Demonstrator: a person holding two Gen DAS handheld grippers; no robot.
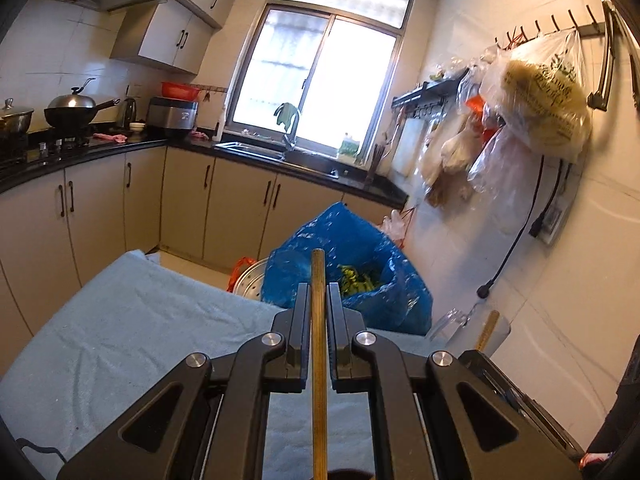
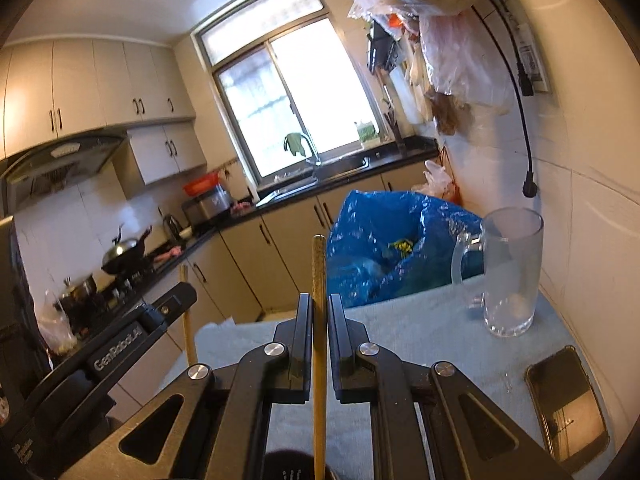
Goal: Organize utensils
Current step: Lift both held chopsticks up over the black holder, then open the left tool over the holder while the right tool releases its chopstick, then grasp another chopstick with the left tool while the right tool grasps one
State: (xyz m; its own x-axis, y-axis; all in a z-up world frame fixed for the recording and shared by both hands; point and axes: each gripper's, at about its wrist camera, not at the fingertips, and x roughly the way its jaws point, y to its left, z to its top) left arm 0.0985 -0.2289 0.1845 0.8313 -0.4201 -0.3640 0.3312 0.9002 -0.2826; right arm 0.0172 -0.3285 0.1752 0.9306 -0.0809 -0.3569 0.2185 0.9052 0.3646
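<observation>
My left gripper is shut on a wooden chopstick that runs straight up between its black fingers, its blunt end in front of the blue bag. My right gripper is shut on a second wooden chopstick, held the same way. A clear glass mug stands on the table's pale blue cloth, to the right of my right gripper. In the left wrist view the glass mug shows at the right with the other chopstick's end before it. The left gripper's body and its chopstick appear at the left of the right wrist view.
A blue plastic bag with greens inside stands just beyond the table's far edge. A dark phone lies on the cloth at the right. Plastic bags hang on the right wall. Counters, a sink and a stove with a wok line the far side.
</observation>
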